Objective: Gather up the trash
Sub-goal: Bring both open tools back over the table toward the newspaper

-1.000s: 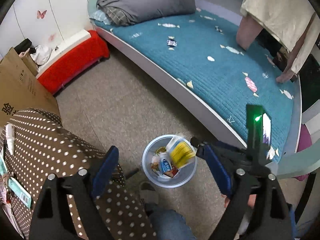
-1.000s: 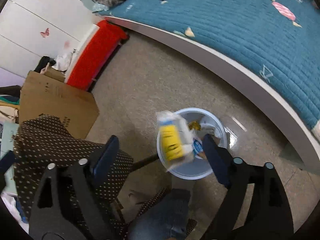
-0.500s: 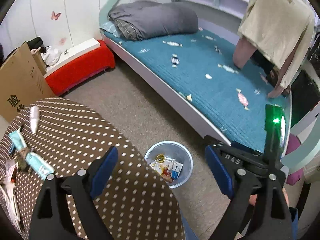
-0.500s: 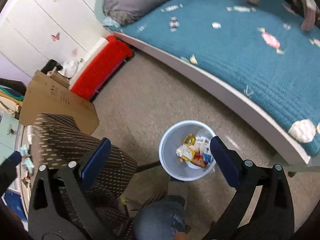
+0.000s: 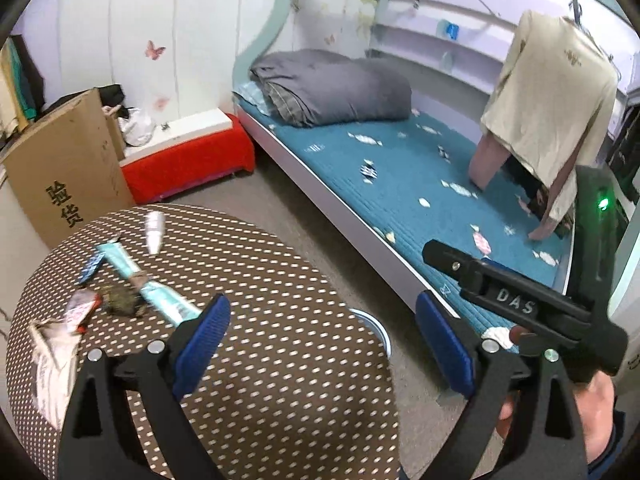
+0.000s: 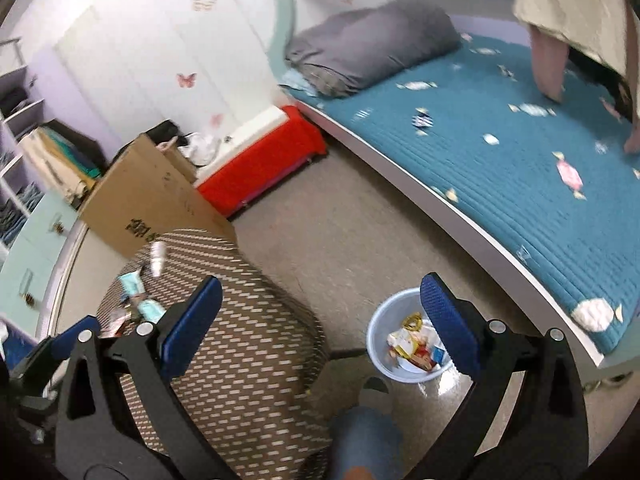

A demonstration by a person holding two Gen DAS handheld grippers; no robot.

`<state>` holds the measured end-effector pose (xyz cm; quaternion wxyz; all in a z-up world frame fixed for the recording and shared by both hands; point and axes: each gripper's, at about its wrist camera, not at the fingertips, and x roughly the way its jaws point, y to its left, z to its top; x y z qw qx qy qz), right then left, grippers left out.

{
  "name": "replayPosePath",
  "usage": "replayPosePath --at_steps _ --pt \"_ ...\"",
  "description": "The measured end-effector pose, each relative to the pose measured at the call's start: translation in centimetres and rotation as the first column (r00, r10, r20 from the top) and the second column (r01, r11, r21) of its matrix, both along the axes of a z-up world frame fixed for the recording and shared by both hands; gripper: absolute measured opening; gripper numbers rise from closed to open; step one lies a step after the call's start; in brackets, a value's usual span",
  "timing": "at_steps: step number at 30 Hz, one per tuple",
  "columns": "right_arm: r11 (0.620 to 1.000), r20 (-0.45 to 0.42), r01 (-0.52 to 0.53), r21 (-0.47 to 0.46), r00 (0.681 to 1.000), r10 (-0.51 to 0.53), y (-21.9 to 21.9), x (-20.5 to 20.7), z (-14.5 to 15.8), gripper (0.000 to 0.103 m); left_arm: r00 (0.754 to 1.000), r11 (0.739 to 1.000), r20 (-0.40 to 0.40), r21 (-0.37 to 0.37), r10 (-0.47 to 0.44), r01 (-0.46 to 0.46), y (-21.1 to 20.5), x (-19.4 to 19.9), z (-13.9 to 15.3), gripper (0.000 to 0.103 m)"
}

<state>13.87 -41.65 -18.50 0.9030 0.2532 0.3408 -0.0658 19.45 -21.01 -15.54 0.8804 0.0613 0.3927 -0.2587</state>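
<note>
A round table with a brown dotted cloth [image 5: 288, 360] holds trash at its left: a teal tube [image 5: 160, 296], a white tube [image 5: 154, 228], a blue wrapper [image 5: 92, 266], a red-white wrapper [image 5: 82, 310], a brown crumpled lump [image 5: 120, 300] and white paper [image 5: 52, 356]. My left gripper [image 5: 324, 344] is open and empty above the table's right part. My right gripper [image 6: 320, 320] is open and empty, above the floor between the table [image 6: 248, 352] and the pale blue bin [image 6: 404, 340], which holds several wrappers. The bin's rim [image 5: 374, 326] peeks past the table edge.
A bed with a teal cover [image 5: 420, 184] and grey duvet [image 5: 332, 88] runs along the right. A red bench [image 5: 188, 164] and a cardboard box [image 5: 68, 172] stand against the far wall. A person's knee [image 6: 364, 436] is below the bin.
The yellow-labelled packet fell from my right gripper into the bin. Both grippers then rose and swung left, from over the bin toward the table; both stay open.
</note>
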Motion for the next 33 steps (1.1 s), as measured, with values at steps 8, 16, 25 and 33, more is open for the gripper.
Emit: replayPosePath --at_steps 8,16,25,33 --pt "0.988 0.041 -0.138 -0.074 0.989 0.142 7.1 1.1 3.0 0.097 0.993 0.994 0.044 -0.023 0.111 -0.111 6.8 -0.7 0.9 0.093" --pt "0.957 0.029 -0.250 -0.146 0.966 0.257 12.6 2.2 3.7 0.097 0.973 0.972 0.031 -0.064 0.230 -0.228 13.8 -1.0 0.7 0.093" --pt "0.921 -0.008 -0.339 -0.193 0.939 0.345 16.6 3.8 3.0 0.097 0.935 0.934 0.023 -0.067 0.354 -0.352 20.7 -0.9 -0.8 0.093" --pt "0.892 -0.071 -0.399 -0.212 0.917 0.393 19.0 6.6 0.5 0.097 0.887 0.887 0.009 -0.027 0.461 -0.461 26.1 1.3 -3.4 0.093"
